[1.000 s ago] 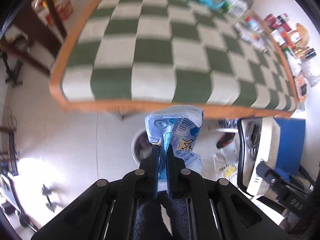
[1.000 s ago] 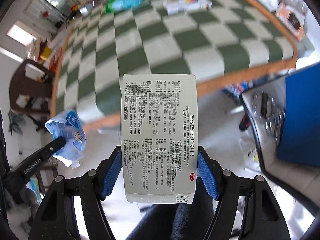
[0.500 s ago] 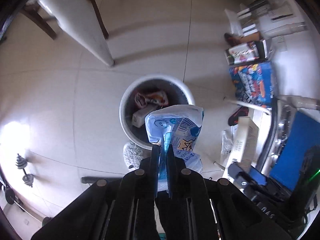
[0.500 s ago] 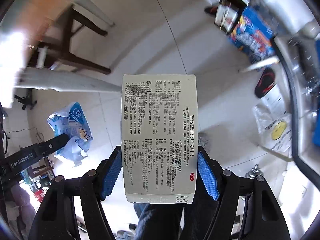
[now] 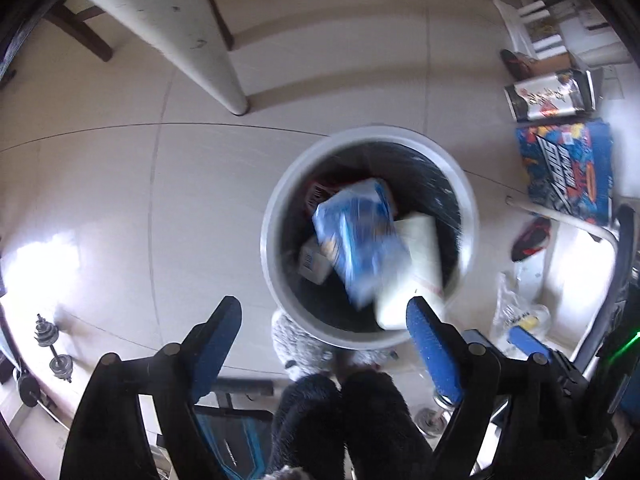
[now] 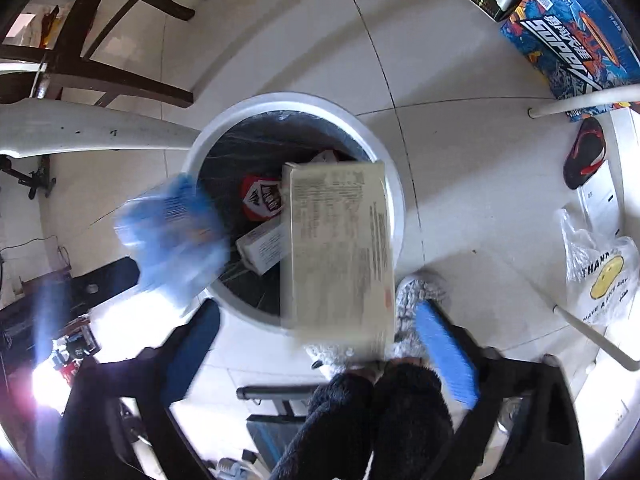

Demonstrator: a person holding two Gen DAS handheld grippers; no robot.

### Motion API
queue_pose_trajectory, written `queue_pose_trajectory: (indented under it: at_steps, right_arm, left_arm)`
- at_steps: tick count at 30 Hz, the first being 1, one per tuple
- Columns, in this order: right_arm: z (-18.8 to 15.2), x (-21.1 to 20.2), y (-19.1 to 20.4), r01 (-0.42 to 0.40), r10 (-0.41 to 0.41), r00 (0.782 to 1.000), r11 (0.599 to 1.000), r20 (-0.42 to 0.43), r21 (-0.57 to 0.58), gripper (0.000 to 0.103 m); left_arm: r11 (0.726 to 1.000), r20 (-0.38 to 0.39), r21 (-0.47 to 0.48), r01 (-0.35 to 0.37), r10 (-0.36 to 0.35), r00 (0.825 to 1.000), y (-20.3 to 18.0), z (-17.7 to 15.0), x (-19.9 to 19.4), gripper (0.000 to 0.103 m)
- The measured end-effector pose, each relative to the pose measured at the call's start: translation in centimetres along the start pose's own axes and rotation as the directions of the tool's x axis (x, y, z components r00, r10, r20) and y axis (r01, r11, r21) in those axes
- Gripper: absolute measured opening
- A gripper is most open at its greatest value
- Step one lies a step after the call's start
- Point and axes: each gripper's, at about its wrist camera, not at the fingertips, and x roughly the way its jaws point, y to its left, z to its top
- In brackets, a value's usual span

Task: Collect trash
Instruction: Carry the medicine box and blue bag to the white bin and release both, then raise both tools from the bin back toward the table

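Left wrist view: my left gripper is opening, nothing between its pads, as the blue plastic wrapper drops into the white trash bin. My right gripper, also opening, frees the printed carton above the bin. Next, I judge: fetch more trash.

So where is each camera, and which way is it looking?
Left wrist: on the left gripper, looking down into the round bin; its opening jaws and dark fuzzy legs show.
Right wrist: on the right gripper, looking down too; opening jaws and a grey slipper show.
Both see the bin, the blurred blue packet and the printed box, loose from the jaws.
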Motion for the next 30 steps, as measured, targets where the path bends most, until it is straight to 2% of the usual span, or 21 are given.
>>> queue_pose_trajectory:
  at_steps: [2,3,6,14,23,30]
  right_arm:
    - [0.2,0.2,0.1,0.029,-0.029,1.000,1.000,-0.002,-0.008,0.102]
    - [0.4,0.3,0.1,0.034,-0.034,0.999,0.999,-0.003,-0.010,0.102]
    - [0.4,-0.2,0.5,0.081,-0.081,0.997,0.996,0.003,-0.037,0.103]
    - [-0.1,-2.7,1.8,0.182,-0.178,0.983,0.978,0.045,-0.101,0.103]
    - [-2.0,-7.9,3.1,0.191,-0.183,0.980,0.975,0.079,-0.117,0.103]
    - [-4.5,-15.0,3.4,0.173,-0.163,0.981,0.980,0.105,-0.100,0.103]
  left_arm:
    - [1.000,0.012,0.000,-0.020,0.020,1.000,0.5,-0.2,-0.2,0.092]
    - [1.000,0.017,0.004,-0.031,0.031,0.999,0.6,-0.3,-0.4,0.103]
    - [0.997,0.037,0.018,-0.069,0.068,0.997,0.8,-0.8,-1.0,0.103]
    - [0.996,0.071,0.009,-0.090,0.089,0.993,0.7,-2.6,-3.0,0.103]
    - [0.996,0.092,0.016,-0.088,0.086,0.992,-0.5,-5.5,-8.0,0.103]
    - [0.995,0.102,0.023,-0.099,0.097,0.990,-1.3,-8.8,-13.6,0.103]
